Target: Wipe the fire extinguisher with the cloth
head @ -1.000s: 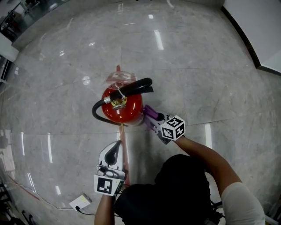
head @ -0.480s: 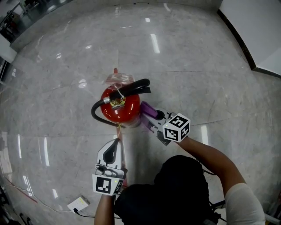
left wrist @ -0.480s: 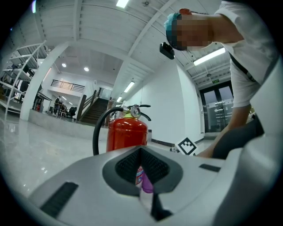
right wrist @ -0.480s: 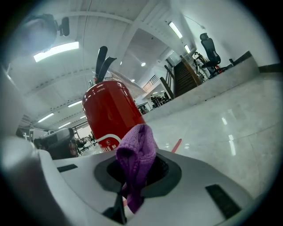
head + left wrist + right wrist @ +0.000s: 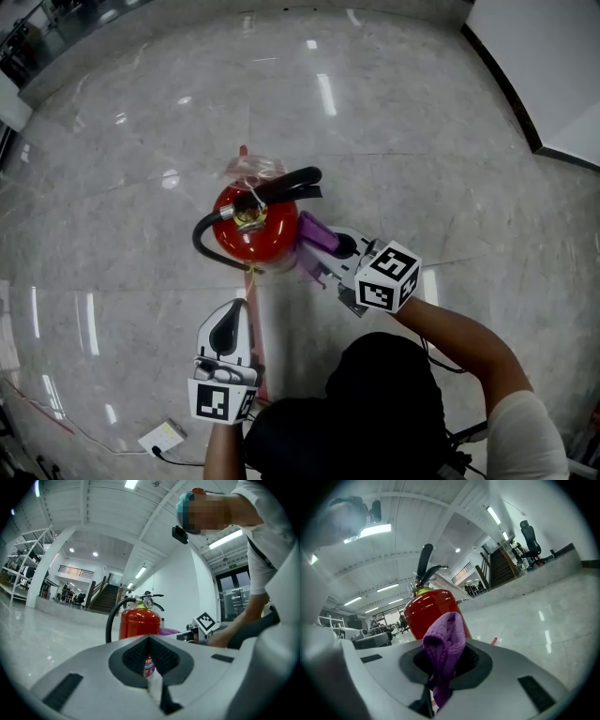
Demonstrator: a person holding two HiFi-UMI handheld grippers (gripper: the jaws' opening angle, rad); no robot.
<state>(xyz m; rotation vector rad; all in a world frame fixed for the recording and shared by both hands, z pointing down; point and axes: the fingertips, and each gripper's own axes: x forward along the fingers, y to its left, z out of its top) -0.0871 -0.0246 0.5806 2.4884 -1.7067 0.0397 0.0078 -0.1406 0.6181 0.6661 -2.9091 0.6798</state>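
Note:
A red fire extinguisher (image 5: 251, 228) with a black hose and lever stands upright on the marble floor. My right gripper (image 5: 325, 251) is shut on a purple cloth (image 5: 313, 234), which sits against the cylinder's right side. In the right gripper view the cloth (image 5: 445, 644) sticks up out of the right gripper (image 5: 439, 679) in front of the extinguisher (image 5: 426, 610). My left gripper (image 5: 226, 330) hangs a short way in front of the extinguisher, shut and holding nothing. In the left gripper view the extinguisher (image 5: 138, 623) shows beyond the left gripper (image 5: 151, 677).
A clear plastic wrapper (image 5: 249, 168) lies behind the extinguisher. A red strip (image 5: 255, 323) runs along the floor toward me. A small white box (image 5: 165, 436) with a cable lies at the lower left. A white wall with a dark base (image 5: 511, 89) crosses the upper right.
The right gripper's marker cube has drifted a little right and down, with the cloth still at the extinguisher's side. The left gripper has shifted slightly left.

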